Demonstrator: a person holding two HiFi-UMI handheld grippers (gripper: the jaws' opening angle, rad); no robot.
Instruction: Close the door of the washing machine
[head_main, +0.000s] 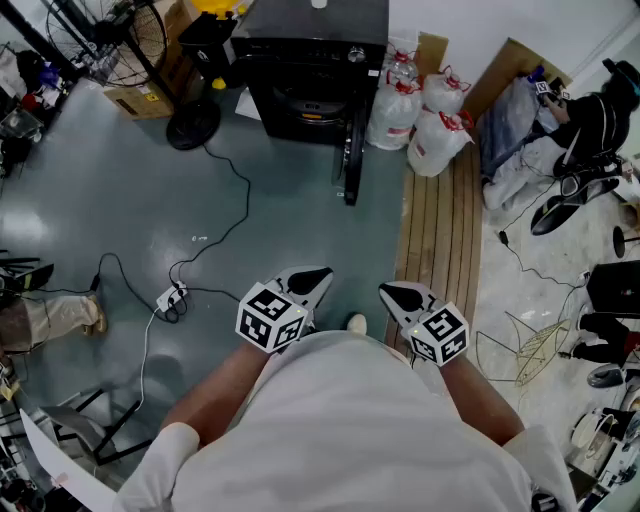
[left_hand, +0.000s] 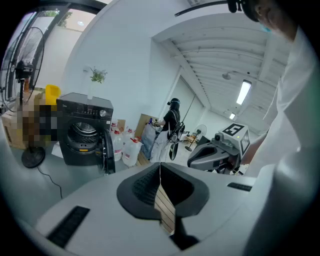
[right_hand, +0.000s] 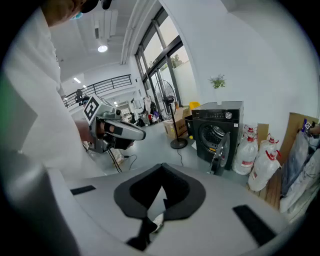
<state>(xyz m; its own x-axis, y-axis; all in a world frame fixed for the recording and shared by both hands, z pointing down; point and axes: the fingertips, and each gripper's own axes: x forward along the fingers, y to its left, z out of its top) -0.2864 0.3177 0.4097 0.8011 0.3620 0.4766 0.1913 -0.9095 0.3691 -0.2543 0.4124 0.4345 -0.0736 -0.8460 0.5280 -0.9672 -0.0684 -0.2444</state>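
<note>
One washing machine (head_main: 300, 70) | black, front-loading | door (head_main: 352, 158) swung open, edge-on

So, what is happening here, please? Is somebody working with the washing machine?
A person stands on the grey floor, some way from the black washing machine, with a gripper in each hand. The left gripper and the right gripper are both near the person's body, jaws together, holding nothing. The machine's door stands open, next to some large water bottles. Nothing touches the door, so it is not yet closed.
</note>
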